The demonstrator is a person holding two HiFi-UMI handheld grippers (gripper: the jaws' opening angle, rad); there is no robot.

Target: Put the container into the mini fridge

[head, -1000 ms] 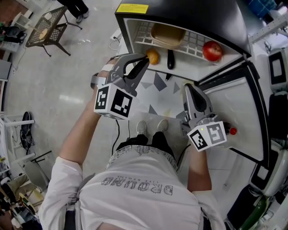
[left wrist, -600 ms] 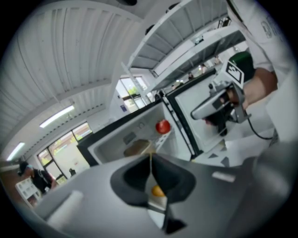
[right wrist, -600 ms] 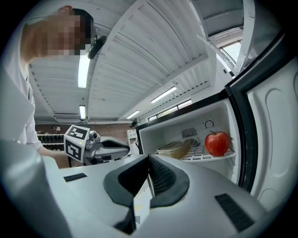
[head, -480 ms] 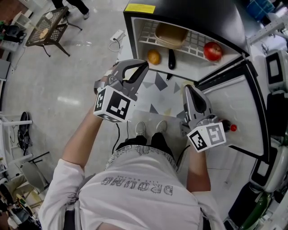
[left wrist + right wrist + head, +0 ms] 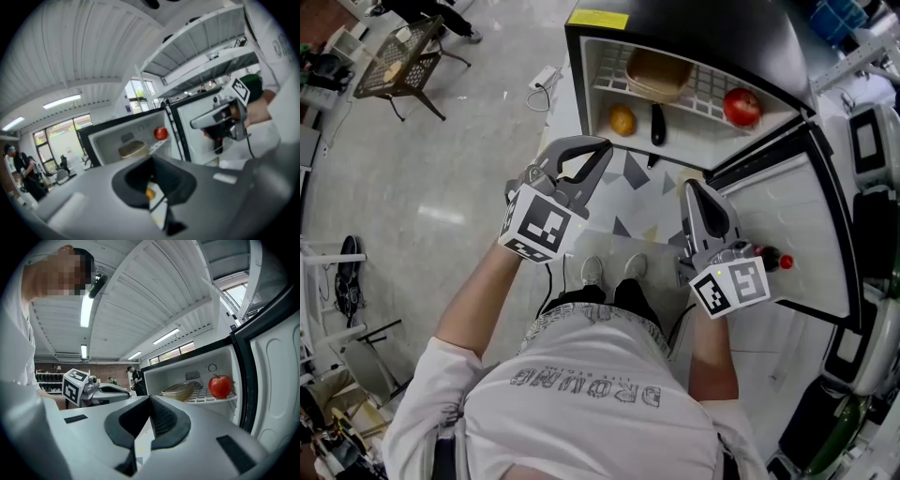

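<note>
Fingers [image 5: 180,180] on your left gripper [image 5: 602,147] are closed tip to tip with nothing between them, and your right gripper [image 5: 692,185] is the same: pads together, empty.

Your container [image 5: 654,75] is already inside the mini fridge [image 5: 694,28]. It sits on the wire shelf [image 5: 705,91] toward the shelf's left end, back by the rear wall. An apple [image 5: 742,106] stands at the shelf's right end, well apart from it. Below the shelf's front edge an orange [image 5: 622,119] lies near the left wall, with a dark, narrow object [image 5: 656,124] just beside it; what that is, I cannot tell.

Your placing looks done. The container rests flat and clear of the shelf's front edge, so the door [image 5: 797,234], which hangs wide open at your right, should swing past it. Both your grippers hover outside the opening, near each other and touching nothing, which reads as hands freed from the load.
</note>
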